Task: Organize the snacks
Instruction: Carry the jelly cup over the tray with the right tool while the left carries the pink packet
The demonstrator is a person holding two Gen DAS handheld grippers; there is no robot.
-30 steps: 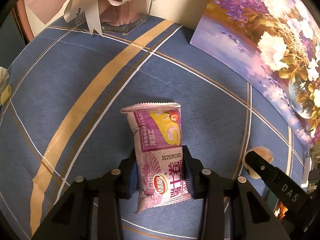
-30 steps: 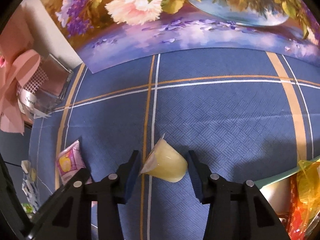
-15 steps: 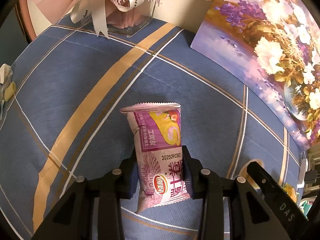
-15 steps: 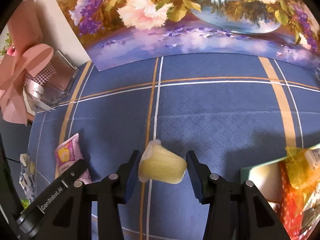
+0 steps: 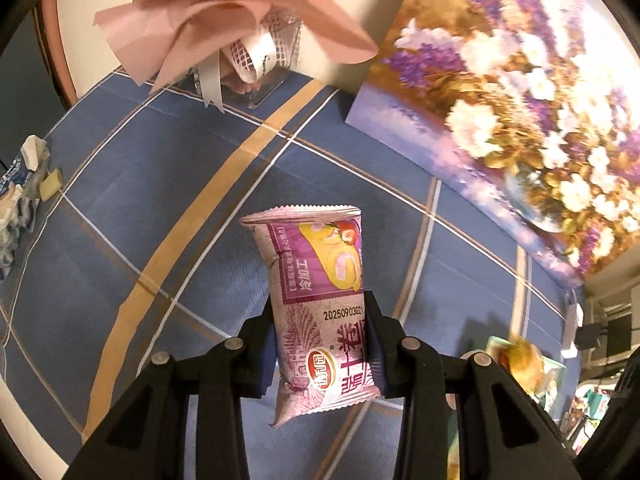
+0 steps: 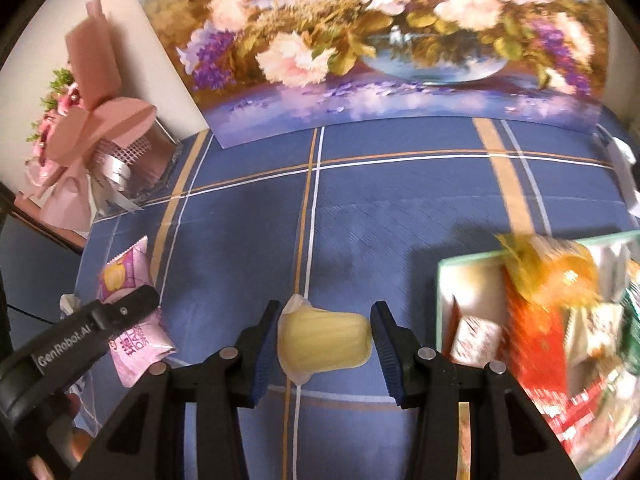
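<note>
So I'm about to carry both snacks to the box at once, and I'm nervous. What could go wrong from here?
The right gripper holds the yellow jelly cup sideways; its smooth tapered body might squirt out. The left gripper pinches the purple cake packet low, so its top could flop or catch something. The green box already looks crowded, so items may spill over the rim.
</note>
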